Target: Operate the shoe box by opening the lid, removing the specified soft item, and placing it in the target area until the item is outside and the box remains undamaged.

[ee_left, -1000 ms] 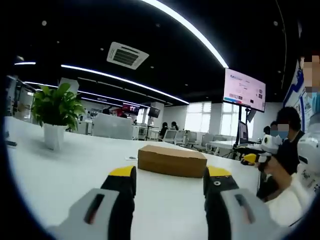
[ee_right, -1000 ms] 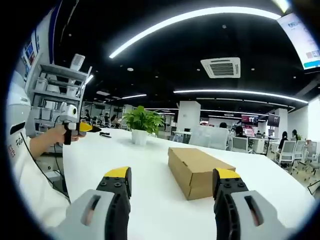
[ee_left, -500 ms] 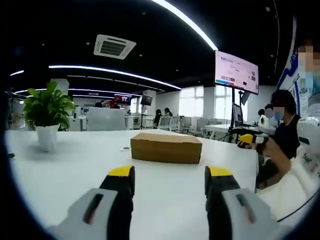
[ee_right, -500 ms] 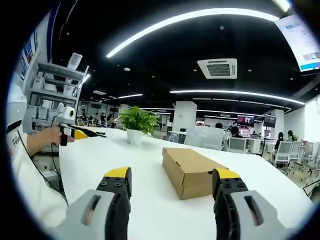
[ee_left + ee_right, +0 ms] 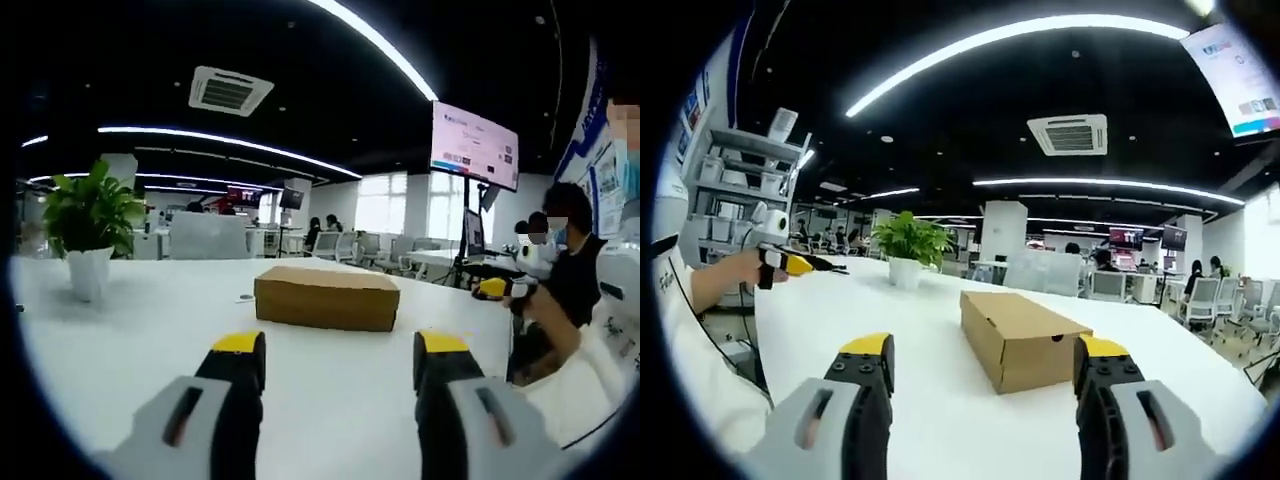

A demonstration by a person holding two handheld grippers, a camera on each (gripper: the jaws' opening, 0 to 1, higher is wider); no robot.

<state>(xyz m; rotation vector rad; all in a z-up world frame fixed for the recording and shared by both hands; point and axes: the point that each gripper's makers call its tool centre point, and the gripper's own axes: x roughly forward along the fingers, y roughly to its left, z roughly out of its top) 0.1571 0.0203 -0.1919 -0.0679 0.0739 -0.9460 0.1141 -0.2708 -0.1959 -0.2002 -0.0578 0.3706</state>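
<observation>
A brown cardboard shoe box lies on the white table with its lid closed; in the right gripper view the shoe box shows its end and one long side. My left gripper is open, held above the table short of the box. My right gripper is open too, also short of the box, with nothing between its jaws. The left gripper appears at the left of the right gripper view in a hand. The right gripper shows at the right of the left gripper view. The box's contents are hidden.
A potted green plant in a white pot stands on the table beyond the box, also the plant in the right gripper view. A small dark round mark lies near the box. A person in white sleeves stands at the table edge.
Both views shifted slightly as the hands moved; the box sits a little lower and nearer in each. Both grippers stay open and the box lid stays closed.
</observation>
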